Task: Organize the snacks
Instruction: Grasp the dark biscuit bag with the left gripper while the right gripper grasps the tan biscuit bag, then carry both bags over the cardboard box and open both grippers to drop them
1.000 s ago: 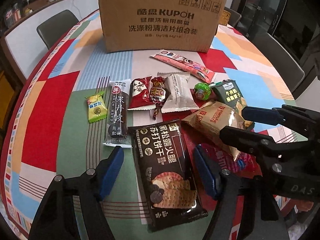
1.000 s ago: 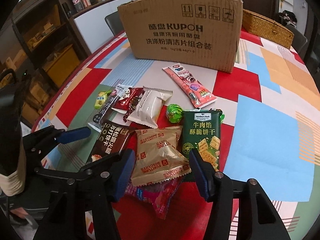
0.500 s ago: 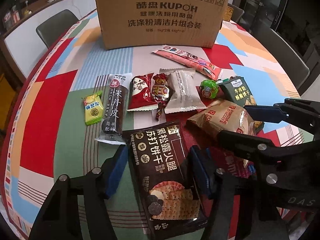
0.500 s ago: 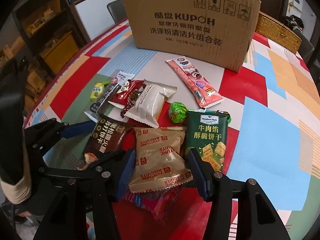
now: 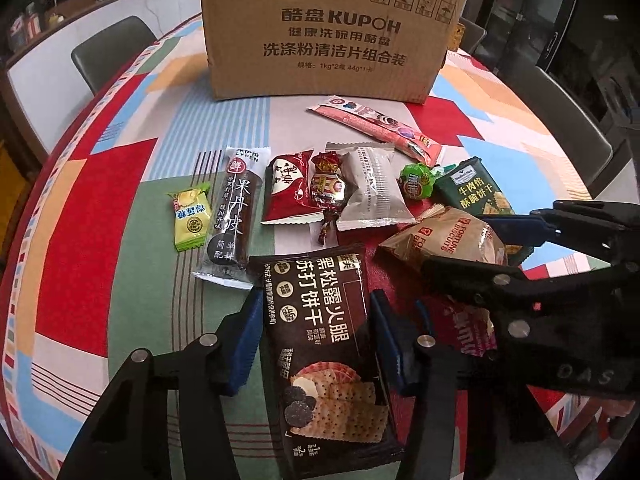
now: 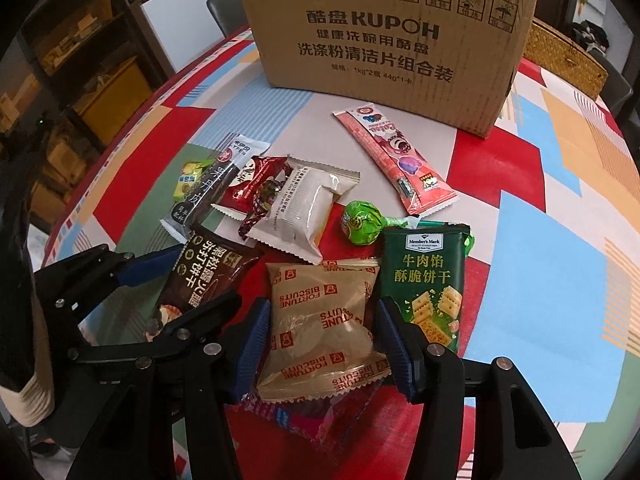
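Both pick-ups are starting: the left gripper [image 5: 312, 336] is closing around the black cracker pack [image 5: 320, 344] on the bench [image 5: 132, 280], the right gripper [image 6: 320, 340] spread astride the tan biscuit bag [image 6: 320, 328], and each must pinch, then lift toward the cardboard box [image 6: 384, 40].

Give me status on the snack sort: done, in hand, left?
Done: nothing visibly sorted; the snacks all lie loose before the cardboard box. In hand: left gripper jaws closing around the black cracker pack; right gripper straddles the Fortune Biscuits bag. Left: everything else.
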A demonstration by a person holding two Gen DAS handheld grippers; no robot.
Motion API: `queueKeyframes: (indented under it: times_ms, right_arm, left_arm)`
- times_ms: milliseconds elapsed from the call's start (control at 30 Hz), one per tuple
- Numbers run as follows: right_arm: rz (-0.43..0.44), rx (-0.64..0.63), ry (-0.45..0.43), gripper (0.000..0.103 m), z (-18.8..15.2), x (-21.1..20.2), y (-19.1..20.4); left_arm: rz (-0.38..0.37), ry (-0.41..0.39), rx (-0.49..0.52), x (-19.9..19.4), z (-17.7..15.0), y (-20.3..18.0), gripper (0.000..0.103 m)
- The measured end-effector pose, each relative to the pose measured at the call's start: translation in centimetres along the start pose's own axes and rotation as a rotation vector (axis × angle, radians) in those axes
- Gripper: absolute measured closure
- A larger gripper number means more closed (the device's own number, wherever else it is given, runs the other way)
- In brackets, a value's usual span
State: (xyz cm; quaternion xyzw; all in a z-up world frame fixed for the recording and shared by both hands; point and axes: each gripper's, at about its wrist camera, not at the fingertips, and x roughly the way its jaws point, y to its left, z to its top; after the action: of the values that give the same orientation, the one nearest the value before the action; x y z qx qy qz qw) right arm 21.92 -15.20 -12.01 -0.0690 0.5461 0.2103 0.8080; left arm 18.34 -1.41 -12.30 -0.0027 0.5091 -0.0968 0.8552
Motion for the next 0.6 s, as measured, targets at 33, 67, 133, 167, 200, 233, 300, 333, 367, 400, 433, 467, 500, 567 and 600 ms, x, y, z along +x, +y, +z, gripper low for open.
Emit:
queueKeyframes:
  times_ms: [33,67,133,167,200,233,300,333,367,400,433,467,500,567,600]
  right_arm:
    - [-0.002,0.0,0.003,0.049,0.1,0.1,0.0]
    - [-0.004,0.001,0.004,0.05,0.1,0.1,-0.1]
    - [-0.01,-0.003,0.006,0.053,0.2,0.2,0.0]
    - [-0.012,-0.006,0.006,0.055,0.2,0.2,0.1]
    - [-0.018,-0.009,0.007,0.056,0.2,0.3,0.1]
    - [-0.025,-0.012,0.006,0.058,0.2,0.3,0.2]
    - [-0.039,-0.02,0.001,0.06,0.2,0.3,0.3]
    - [-0.042,-0.021,-0.004,0.061,0.2,0.2,0.3]
    - [-0.043,-0.02,-0.011,0.061,0.1,0.1,0.3]
    - [-0.046,-0.019,-0.019,0.061,0.0,-0.1,0.3]
    - [-0.049,-0.019,-0.027,0.061,0.0,-0.2,0.3]
    - [-0.055,-0.022,-0.039,0.061,-0.2,-0.5,0.3]
    - [-0.058,-0.022,-0.047,0.061,-0.3,-0.6,0.4]
    - [-0.057,-0.013,-0.06,0.061,-0.5,-1.0,0.3]
    - [-0.049,-0.002,-0.069,0.061,-0.7,-1.3,0.1]
  left_arm:
    - [-0.004,0.0,-0.002,0.0,0.0,0.1,0.052]
    - [-0.006,0.0,-0.001,-0.1,-0.1,0.1,0.052]
    - [-0.004,-0.001,0.005,-0.1,-0.1,0.0,0.052]
    - [-0.002,-0.002,0.007,-0.1,-0.1,-0.1,0.052]
    - [-0.005,-0.002,0.008,-0.1,-0.1,-0.1,0.053]
    - [-0.008,-0.002,0.006,-0.1,-0.1,0.0,0.053]
    - [-0.013,-0.002,0.002,-0.1,-0.1,0.0,0.053]
    - [-0.016,-0.001,0.001,-0.1,-0.1,0.1,0.053]
    - [-0.021,-0.002,0.0,-0.1,-0.1,0.0,0.053]
    - [-0.026,-0.003,-0.001,-0.2,-0.1,0.0,0.053]
    - [-0.026,-0.006,0.0,-0.3,-0.1,0.0,0.053]
    - [-0.021,-0.012,0.004,-0.5,-0.1,-0.1,0.053]
    - [-0.016,-0.021,0.01,-0.8,-0.1,-0.3,0.053]
    - [-0.01,-0.039,0.02,-1.4,0.0,-0.5,0.054]
    - [-0.009,-0.049,0.022,-1.7,0.0,-0.6,0.054]
